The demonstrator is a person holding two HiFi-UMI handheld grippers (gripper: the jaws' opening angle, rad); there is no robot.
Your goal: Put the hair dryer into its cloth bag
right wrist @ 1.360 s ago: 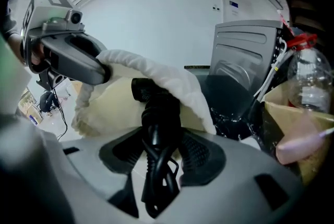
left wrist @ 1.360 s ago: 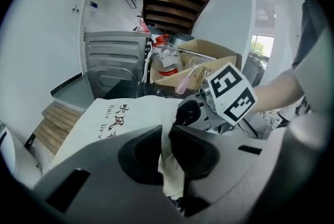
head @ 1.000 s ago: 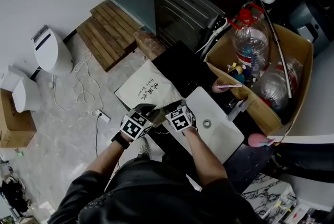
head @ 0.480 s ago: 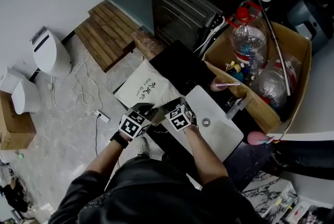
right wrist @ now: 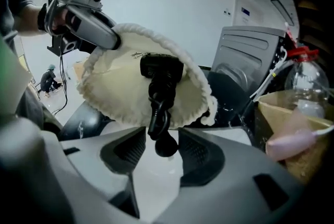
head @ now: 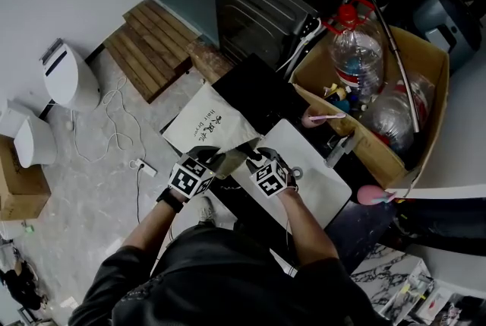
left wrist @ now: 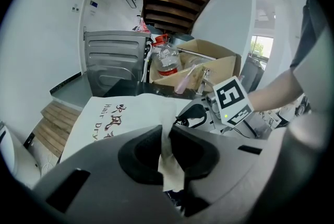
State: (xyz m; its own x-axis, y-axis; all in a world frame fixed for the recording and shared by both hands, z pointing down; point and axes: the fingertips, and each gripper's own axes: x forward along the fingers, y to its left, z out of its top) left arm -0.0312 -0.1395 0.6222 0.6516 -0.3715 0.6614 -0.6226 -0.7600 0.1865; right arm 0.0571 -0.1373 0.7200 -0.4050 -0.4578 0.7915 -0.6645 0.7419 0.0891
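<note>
Two risks: the left gripper, clamped on the rim of the cloth bag, may slip, or the cord dangling between the parted, just-narrowing jaws of the right gripper may drag the hair dryer out of the bag's mouth

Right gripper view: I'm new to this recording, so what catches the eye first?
The cream cloth bag, held open by the left gripper pinched shut on its rim, fills the middle. A black cord dangles from its mouth between the right gripper's open jaws, which have just been closing.
</note>
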